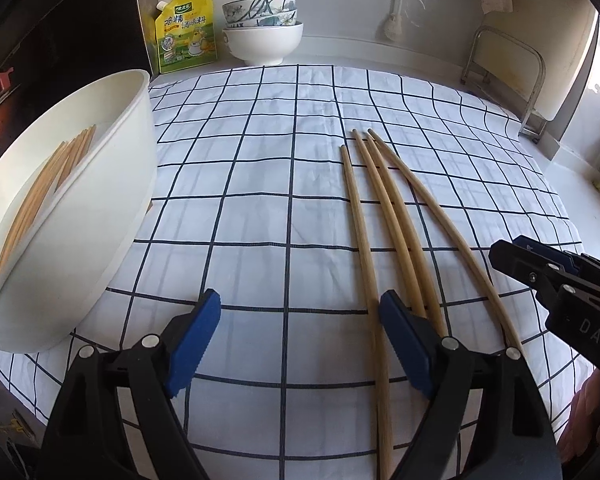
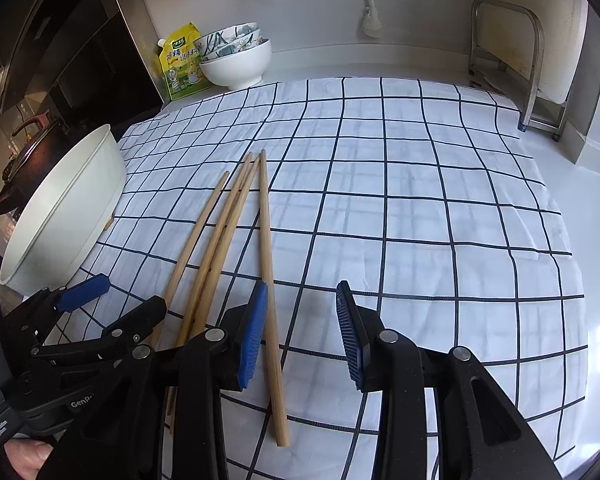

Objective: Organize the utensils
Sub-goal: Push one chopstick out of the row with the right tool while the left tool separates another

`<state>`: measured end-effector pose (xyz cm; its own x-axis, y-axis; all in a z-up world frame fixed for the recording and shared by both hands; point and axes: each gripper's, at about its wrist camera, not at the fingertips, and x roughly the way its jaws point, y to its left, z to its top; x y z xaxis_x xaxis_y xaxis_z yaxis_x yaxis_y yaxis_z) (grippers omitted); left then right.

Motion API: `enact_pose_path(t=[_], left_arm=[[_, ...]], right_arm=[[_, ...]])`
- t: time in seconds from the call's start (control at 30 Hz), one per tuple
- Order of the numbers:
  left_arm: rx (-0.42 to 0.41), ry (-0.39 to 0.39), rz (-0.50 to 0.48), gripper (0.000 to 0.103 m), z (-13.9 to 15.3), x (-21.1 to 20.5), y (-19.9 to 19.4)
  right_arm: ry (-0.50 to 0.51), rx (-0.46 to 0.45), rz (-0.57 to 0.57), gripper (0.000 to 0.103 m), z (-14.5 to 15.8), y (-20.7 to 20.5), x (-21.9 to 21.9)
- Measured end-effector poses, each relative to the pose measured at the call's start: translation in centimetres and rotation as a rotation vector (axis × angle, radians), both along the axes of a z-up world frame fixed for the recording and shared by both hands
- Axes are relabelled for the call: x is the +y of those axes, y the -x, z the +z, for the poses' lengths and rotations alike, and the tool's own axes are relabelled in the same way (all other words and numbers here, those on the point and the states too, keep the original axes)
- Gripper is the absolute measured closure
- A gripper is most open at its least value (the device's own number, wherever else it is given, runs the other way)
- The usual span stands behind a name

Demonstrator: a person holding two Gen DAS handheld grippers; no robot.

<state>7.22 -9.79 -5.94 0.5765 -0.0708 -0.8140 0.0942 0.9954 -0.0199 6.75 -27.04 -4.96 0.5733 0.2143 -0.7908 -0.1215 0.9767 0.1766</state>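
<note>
Both wrist fisheyes looked steeply down, close over the checked cloth (image 1: 260, 184). Left view sat nearer the white tub (image 1: 80, 208) at left; right view sat further right. Both shared the 4 chopsticks (image 2: 220, 248), the stacked bowls (image 2: 236, 60) far back and the cloth.

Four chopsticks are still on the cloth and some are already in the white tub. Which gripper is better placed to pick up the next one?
Probably the left gripper. Its jaws stand wide and empty, with the chopsticks just beside one finger, and the white tub is on its side. The right gripper, also empty, hangs beside the pile, farther from the tub.
</note>
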Motion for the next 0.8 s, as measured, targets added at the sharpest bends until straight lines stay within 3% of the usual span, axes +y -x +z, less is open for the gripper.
enact_pose_path(t=[0.27, 0.37, 0.6, 0.7, 0.8], left_arm=[[-0.025, 0.066, 0.027, 0.024, 0.9, 1.0, -0.3], [-0.026, 0.031, 0.013, 0.023, 0.8, 0.3, -0.7], [-0.021, 0.042, 0.01, 0.023, 0.6, 0.1, -1.0], [-0.066, 0.008, -0.002, 0.013, 1.1, -0.2, -0.7], [-0.06, -0.004, -0.003, 0.013, 0.9, -0.2, -1.0]], right_arm=[[0.003, 0.0, 0.028, 0.068, -0.1, -0.1, 0.4], [0.011, 0.004, 0.031, 0.068, -0.3, -0.3, 0.8], [0.049, 0.0, 0.043, 0.068, -0.7, -0.5, 1.6], [0.047, 0.008, 0.038, 0.068, -0.9, -0.6, 1.5], [0.046, 0.009, 0.035, 0.068, -0.9, -0.6, 1.5]])
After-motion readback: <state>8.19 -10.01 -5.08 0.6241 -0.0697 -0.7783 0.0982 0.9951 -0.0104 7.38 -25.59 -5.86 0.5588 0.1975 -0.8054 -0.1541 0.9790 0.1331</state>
